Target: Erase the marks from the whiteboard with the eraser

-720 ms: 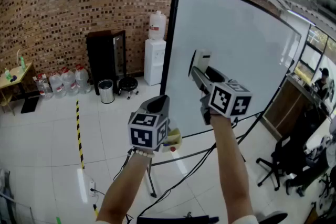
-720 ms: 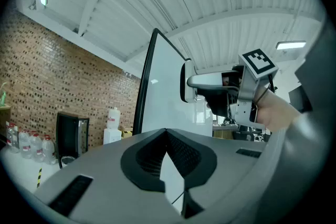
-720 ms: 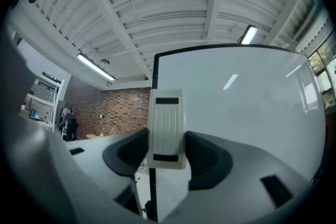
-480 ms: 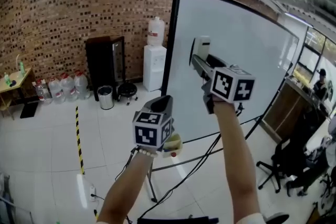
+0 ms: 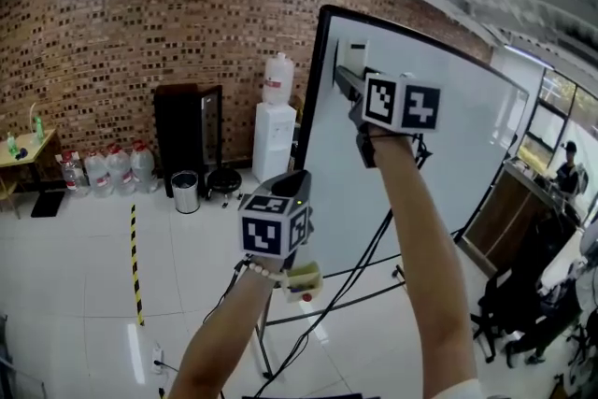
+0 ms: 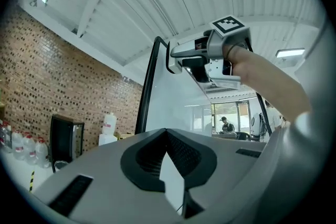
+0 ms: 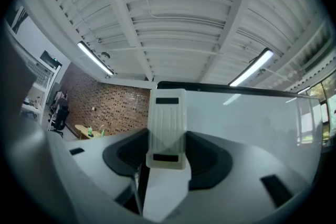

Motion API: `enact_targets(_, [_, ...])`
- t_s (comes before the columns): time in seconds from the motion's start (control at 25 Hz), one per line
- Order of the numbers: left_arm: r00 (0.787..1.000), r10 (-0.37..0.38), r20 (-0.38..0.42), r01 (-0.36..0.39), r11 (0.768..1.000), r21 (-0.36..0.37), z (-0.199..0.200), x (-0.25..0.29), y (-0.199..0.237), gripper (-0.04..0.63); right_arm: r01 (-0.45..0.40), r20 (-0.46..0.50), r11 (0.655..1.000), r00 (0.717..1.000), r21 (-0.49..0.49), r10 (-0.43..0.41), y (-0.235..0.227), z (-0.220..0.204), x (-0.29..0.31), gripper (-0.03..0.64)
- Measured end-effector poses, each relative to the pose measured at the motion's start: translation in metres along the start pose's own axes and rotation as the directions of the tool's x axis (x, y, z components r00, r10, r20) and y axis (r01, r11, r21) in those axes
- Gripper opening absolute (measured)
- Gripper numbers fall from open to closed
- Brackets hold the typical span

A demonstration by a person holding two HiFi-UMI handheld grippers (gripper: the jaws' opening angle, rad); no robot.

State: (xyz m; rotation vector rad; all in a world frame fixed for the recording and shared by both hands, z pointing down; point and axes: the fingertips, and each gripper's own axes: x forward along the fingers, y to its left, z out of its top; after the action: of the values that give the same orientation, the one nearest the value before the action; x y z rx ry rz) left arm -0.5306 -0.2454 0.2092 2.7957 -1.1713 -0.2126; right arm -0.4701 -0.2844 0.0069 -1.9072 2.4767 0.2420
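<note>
White eraser (image 5: 353,53) being clamped in right gripper (image 5: 342,76) jaws.
Being held at whiteboard (image 5: 448,135) top-left corner, raised higher than before; left gripper (image 5: 291,177) being kept low, jaws together, empty.

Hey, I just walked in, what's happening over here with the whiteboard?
A person is working at the whiteboard with a handheld gripper in each hand. The right gripper is raised to the board's upper left corner, jaws clamped on a white eraser that sits against or very near the surface. The left gripper hangs lower in front of the board, jaws together and empty. No marks show on the board in these views.
</note>
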Motion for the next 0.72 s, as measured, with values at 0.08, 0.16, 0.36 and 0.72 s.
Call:
enact_targets(0.08, [1.0, -0.007, 0.005, 0.007, 1.0, -0.011, 0.002, -0.001, 0.0, 0.0, 0.008, -0.012, 1.0, 1.0, 0.0, -0.008, 0.001, 0.012, 0.01, 0.245])
enact_targets(0.16, [1.0, -0.017, 0.008, 0.018, 1.0, -0.024, 0.0, -0.003, -0.001, 0.0, 0.009, -0.022, 1.0, 1.0, 0.012, -0.009, 0.001, 0.022, 0.016, 0.245])
enact_targets(0.36, [1.0, -0.023, 0.002, 0.023, 0.998, -0.051, -0.007, -0.001, -0.001, 0.0, 0.02, -0.039, 1.0, 0.999, 0.004, -0.02, -0.001, 0.034, 0.026, 0.245])
enact_targets(0.72, [0.999, -0.02, 0.025, 0.022, 0.998, -0.064, -0.006, 0.007, -0.016, 0.0, 0.0, -0.026, 0.999, 1.0, -0.039, -0.001, -0.009, 0.029, 0.028, 0.245])
